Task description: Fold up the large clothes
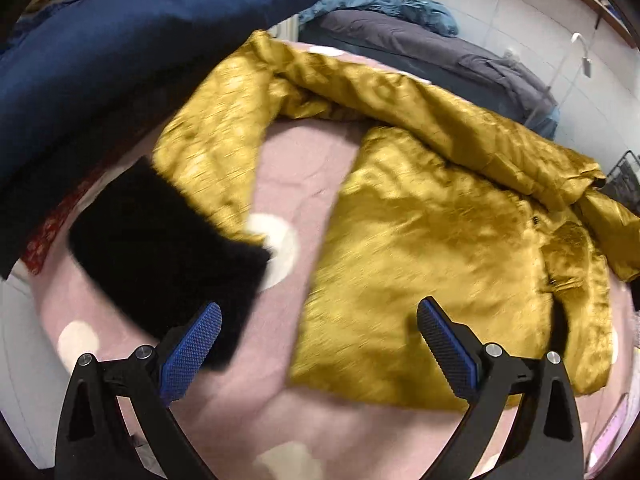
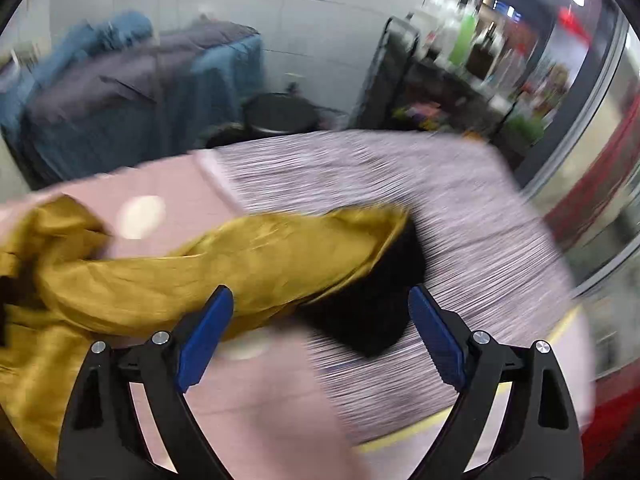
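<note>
Just ahead of each open tool (image 1: 318,344) (image 2: 320,322), gold jacket (image 1: 440,240) (image 2: 256,264)

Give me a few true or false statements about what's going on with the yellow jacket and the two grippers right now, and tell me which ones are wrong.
1. The left gripper is open and holds nothing. True.
2. The yellow jacket is already folded into a neat square. False: it lies spread out with its sleeves extended.
3. The jacket's sleeves end in black furry cuffs. True.
4. The right gripper is clamped shut on a sleeve. False: it is open, with the sleeve end lying ahead of it.
5. The jacket rests on a pink blanket with white dots. True.
6. The bedding in the background is bright red. False: it is grey and blue.
</note>
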The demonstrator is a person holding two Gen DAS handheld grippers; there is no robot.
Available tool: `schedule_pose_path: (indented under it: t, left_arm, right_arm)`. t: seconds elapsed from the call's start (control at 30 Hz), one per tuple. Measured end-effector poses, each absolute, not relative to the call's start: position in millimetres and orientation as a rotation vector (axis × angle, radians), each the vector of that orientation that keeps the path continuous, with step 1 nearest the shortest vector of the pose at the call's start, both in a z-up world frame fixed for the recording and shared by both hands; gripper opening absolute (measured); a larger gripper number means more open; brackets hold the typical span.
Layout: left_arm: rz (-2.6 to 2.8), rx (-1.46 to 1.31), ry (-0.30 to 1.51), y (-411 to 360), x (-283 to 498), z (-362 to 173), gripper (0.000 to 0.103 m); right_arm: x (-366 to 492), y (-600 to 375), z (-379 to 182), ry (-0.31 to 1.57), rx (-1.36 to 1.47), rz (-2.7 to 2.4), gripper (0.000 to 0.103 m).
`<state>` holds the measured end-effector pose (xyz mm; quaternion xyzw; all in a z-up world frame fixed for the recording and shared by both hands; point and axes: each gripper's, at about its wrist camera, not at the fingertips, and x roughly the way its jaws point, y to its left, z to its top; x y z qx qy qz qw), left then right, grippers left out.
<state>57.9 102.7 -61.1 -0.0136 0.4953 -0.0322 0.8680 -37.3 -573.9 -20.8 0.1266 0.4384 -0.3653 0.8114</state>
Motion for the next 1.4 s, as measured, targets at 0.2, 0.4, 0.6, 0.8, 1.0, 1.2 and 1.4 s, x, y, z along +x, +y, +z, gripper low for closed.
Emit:
schedule_pose_path:
  t: [0.2, 0.4, 0.6, 0.8, 1.0, 1.2, 1.4]
  left_arm:
    - [-0.022, -0.123, 1.074, 135.9, 59.8, -66.5, 0.096]
    - [-0.038, -0.190, 1.070, 141.8, 60.1, -63.0, 0.096]
    - [-0.092, -0.166, 1.063, 133.9, 54.4, -62.3, 0.096]
    - [-0.194, -0.146, 1.064, 120.9, 48.7, -67.0, 0.097]
    - [-0.231, -0.062, 1.136, 102.4, 48.7, -93.6, 0.097]
    - [-0.226, -0.053, 1.144, 102.2, 60.9, -100.0, 0.097]
    - [-0.228, -0.128, 1.159, 104.4, 76.6, -99.7, 0.096]
  right_arm:
    - [-56.1, -497.5, -62.0, 0.916, 0.284, -0.552, 0.088]
    - [-82.2, -402.5, -94.3, 0.962, 0.083, -0.239, 0.088]
    - [-107.2, -337.1, -116.1, 1.042, -0.173, -0.132, 0.088]
    - [-120.6, -317.1, -127.4, 1.068, -0.036, -0.107, 0.088]
    - [-124.8, -327.7, -137.5, 1.072, 0.191, -0.137, 0.091]
    - [-117.0, -325.2, -139.7, 1.069, 0.156, -0.138, 0.093]
    - [-111.8, -333.7, -135.7, 1.030, 0.374, -0.089, 0.080]
